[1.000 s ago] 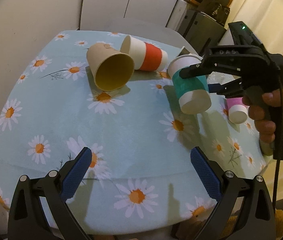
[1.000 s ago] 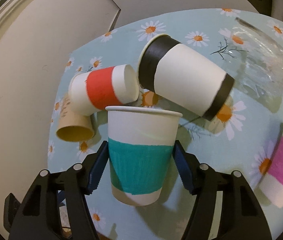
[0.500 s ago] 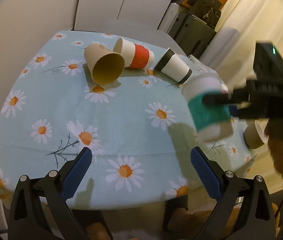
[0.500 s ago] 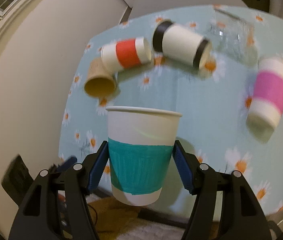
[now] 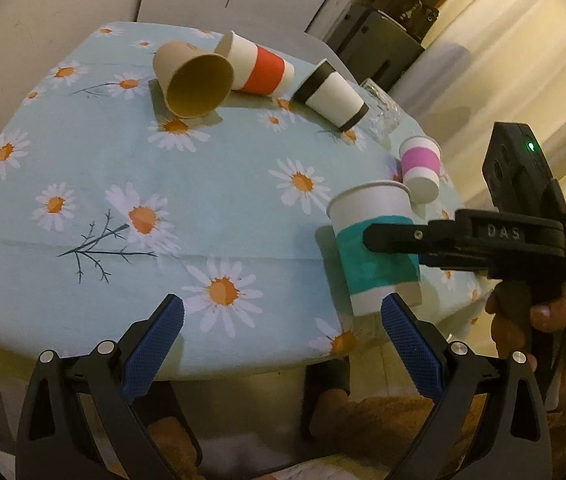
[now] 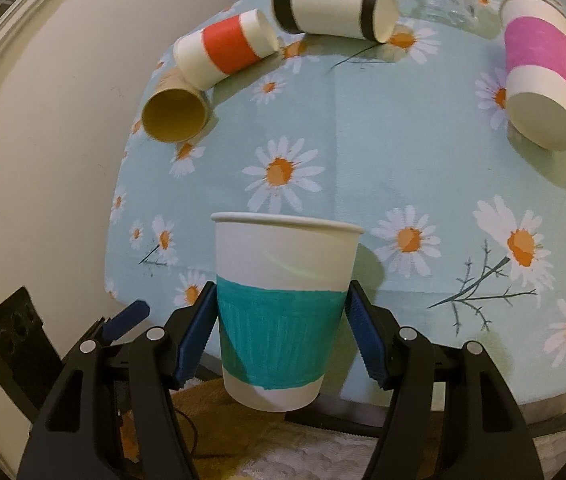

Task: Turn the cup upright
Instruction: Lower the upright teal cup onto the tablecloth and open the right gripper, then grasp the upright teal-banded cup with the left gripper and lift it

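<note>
My right gripper [image 6: 283, 332] pinches the teal-banded cup [image 6: 285, 308], one ribbed blue pad on each side of the painted band. The cup's long axis runs straight up and down, open mouth toward twelve o'clock and the narrower base toward six. In the left wrist view the same cup [image 5: 373, 248] sits at about four o'clock of the table, at its near edge; whether the base touches the cloth or hangs just over the rim I cannot tell, since my own finger crosses the band there.

It is thin white paper with a rolled lip, tapering downward, the teal band brushed on in uneven vertical strokes.

My left gripper [image 5: 281, 344] is spread wide with nothing between its textured blue pads, low at six o'clock off the table edge.

The table [image 5: 95, 152] wears a pale blue cloth printed with white daisies. Lying on their sides toward twelve o'clock are a plain brown cup [image 5: 195, 80] showing its mouth, a red-banded cup [image 5: 257, 68] touching it, and a black-rimmed cup [image 5: 333, 94] just beside. A pink-banded cup [image 5: 421, 168] lies tilted at two o'clock. Beyond the black-rimmed one a clear glass thing [image 5: 381, 110] is too hazy to make out. My hand [image 5: 555, 336] on the right handle is cut off by the frame.
</note>
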